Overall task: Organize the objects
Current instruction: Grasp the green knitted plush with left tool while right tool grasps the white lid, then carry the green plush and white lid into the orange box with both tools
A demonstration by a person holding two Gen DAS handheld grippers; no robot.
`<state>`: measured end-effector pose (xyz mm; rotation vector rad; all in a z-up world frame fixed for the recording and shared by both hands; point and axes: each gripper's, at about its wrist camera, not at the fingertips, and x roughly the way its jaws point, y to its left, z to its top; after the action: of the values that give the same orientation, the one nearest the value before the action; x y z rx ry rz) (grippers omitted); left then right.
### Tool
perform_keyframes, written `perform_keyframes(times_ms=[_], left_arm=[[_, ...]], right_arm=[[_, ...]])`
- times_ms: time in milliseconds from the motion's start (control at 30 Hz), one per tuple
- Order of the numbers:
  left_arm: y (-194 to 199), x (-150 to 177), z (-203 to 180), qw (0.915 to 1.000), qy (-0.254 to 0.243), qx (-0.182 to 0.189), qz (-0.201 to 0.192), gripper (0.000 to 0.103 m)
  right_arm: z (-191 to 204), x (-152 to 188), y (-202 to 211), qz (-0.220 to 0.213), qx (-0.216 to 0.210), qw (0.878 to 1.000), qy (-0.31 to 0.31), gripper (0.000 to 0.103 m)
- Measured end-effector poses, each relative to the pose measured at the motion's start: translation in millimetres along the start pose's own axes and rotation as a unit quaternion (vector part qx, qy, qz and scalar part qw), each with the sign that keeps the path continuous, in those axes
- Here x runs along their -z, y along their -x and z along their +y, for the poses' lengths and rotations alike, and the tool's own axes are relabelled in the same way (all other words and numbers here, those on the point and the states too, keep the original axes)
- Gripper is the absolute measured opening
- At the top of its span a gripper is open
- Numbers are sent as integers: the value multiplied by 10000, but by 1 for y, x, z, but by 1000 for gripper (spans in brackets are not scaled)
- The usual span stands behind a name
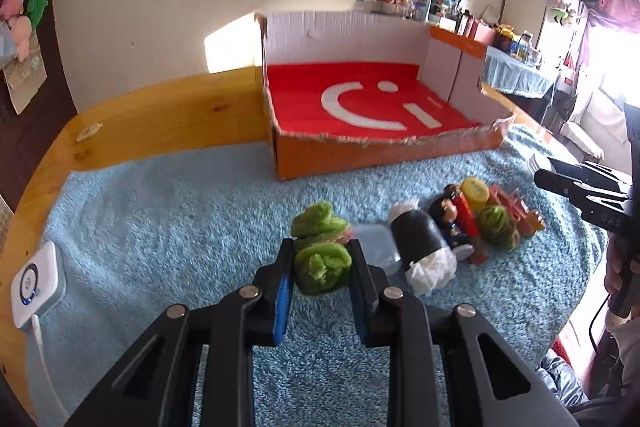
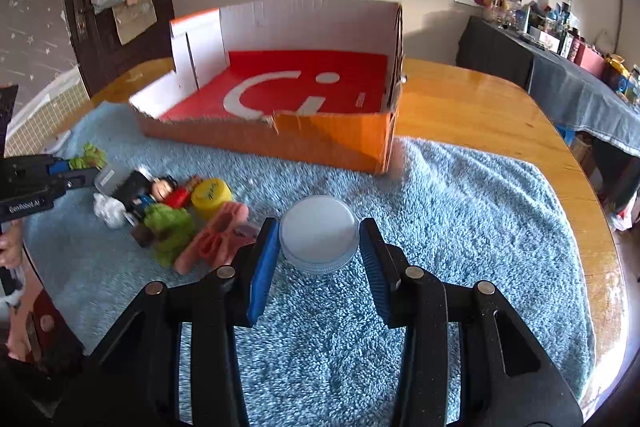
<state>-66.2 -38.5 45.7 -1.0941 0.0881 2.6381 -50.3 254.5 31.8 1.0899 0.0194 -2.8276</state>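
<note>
The orange box (image 1: 372, 151) at twelve o'clock is sitting empty — nothing sorted yet. The left tool (image 1: 322, 263) is clamping a green plush (image 1: 322, 267); the right tool (image 2: 318, 247) is straddling a white-lidded jar (image 2: 319, 233), jaws not closed — the pile (image 2: 172, 211) is waiting at ten o'clock.

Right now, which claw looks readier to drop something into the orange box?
Probably the left claw: its fingers are pressed on the green plush. The right claw only straddles the white-lidded jar, gaps visible. The orange box sits ahead.

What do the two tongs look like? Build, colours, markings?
Both matte black, angular linkage arms with silver round pivot pins and triangular cutouts. Left tongs and right tongs carry ribbed blue pads on the inner finger faces. White "GenRobot.AI" lettering marks the left unit's side.
</note>
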Motion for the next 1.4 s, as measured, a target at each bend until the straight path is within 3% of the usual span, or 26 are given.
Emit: perform_keyframes(times_ms=[367, 667, 833, 1100, 1400], left_arm=[[34, -22, -8, 9984, -27, -16, -573, 26], [37, -30, -8, 9980, 26, 4, -639, 26], [31, -50, -9, 9978, -33, 54, -666, 26], [-12, -96, -12, 9991, -298, 122, -258, 26], [-66, -132, -17, 9973, -673, -50, 292, 26]], right_arm=[[13, -32, 37, -607, -95, 9981, 97, 39], [12, -39, 37, -615, -115, 9980, 85, 39], [9, -51, 32, -643, -124, 9978, 69, 39], [4, -93, 4, -511, -105, 9984, 198, 39], [-1, -136, -63, 288, 11, 9985, 462, 39]])
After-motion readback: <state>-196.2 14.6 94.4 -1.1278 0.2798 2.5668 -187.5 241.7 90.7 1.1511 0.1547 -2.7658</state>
